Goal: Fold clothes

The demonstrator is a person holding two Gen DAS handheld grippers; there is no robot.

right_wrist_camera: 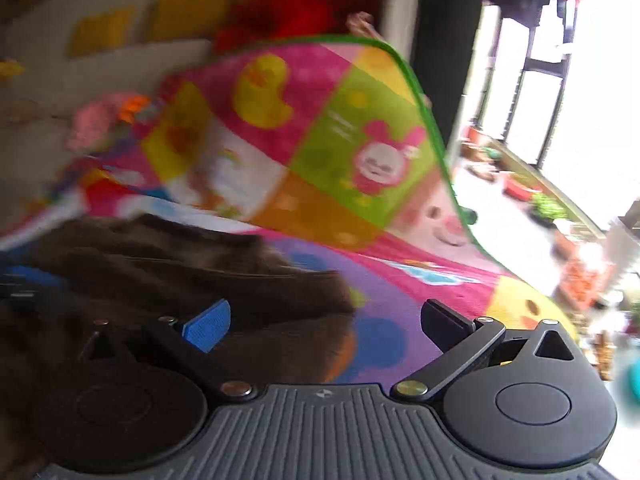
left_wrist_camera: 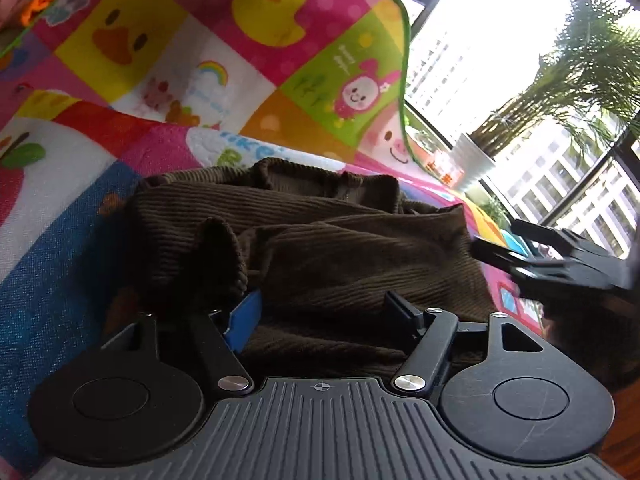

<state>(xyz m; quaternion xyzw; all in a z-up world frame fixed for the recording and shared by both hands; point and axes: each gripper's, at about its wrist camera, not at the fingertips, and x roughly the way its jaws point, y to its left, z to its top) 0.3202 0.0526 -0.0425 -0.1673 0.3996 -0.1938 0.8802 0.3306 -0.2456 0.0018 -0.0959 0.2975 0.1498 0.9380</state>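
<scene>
Lying part-folded on the mat (left_wrist_camera: 168, 80), the brown garment (left_wrist_camera: 320, 248) looks bunched, perhaps needing more folds. Left gripper (left_wrist_camera: 324, 312) spread wide over it, gripping nothing; right gripper (right_wrist_camera: 324, 320) likewise wide, empty, beside the cloth's edge.

a bright patchwork play mat (left_wrist_camera: 192, 80) with yellow ducks, a rainbow and a pink cartoon face covers the near ground; its green-edged far part stands raised. to the right, tall dark-framed windows (left_wrist_camera: 560, 184) let in strong daylight, with pale high-rise buildings and a palm-like plant (left_wrist_camera: 576, 68) in a white pot (left_wrist_camera: 474, 160) beyond. in the blurred right view, a pale wall (right_wrist_camera: 120, 64) with yellow shapes stands far left, and potted plants (right_wrist_camera: 548, 208) line the window ledge.
</scene>
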